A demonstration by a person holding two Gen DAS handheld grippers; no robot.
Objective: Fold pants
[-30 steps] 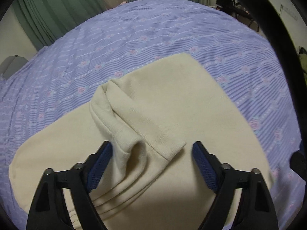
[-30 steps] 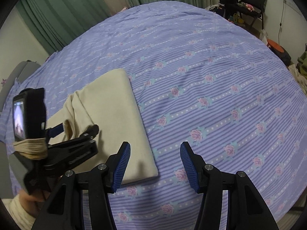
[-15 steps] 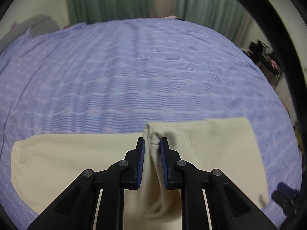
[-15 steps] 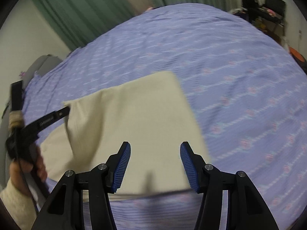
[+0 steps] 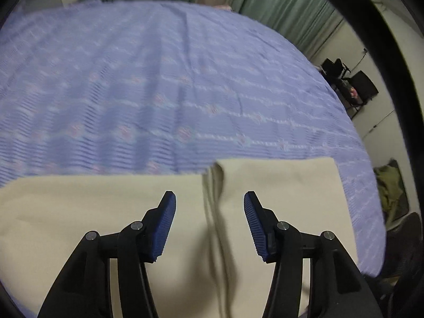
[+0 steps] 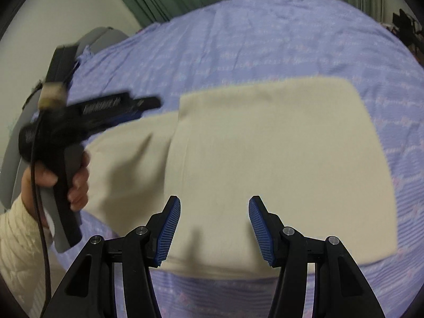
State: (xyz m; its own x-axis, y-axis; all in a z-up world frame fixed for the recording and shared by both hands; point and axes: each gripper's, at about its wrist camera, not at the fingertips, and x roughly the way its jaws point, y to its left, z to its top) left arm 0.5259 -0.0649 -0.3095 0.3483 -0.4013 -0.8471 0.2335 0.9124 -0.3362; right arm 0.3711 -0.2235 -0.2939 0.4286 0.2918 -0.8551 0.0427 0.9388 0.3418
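Pants (image 6: 278, 159), cream coloured, are lying folded flat on the purple flowered bedspread (image 5: 159, 92), with one section doubled over the other so there's a raised fold edge (image 5: 216, 198) running down the middle. That edge sits right between the left gripper (image 5: 209, 225) pads, but the jaws are opening and the blue pads aren't touching any cloth. Right gripper (image 6: 214, 228) hovers over the near end of the pants with its jaws apart too, nothing pinched. Honestly the right-hand view is pretty smeared, so the lettering on the left tool is unreadable. The person's left hand (image 6: 76, 182) is wrapped round that handle, cream knit sleeve (image 6: 18, 238) cut off at the edge. Green curtains (image 5: 278, 8) behind; dark furniture by the wall is too small to identify.
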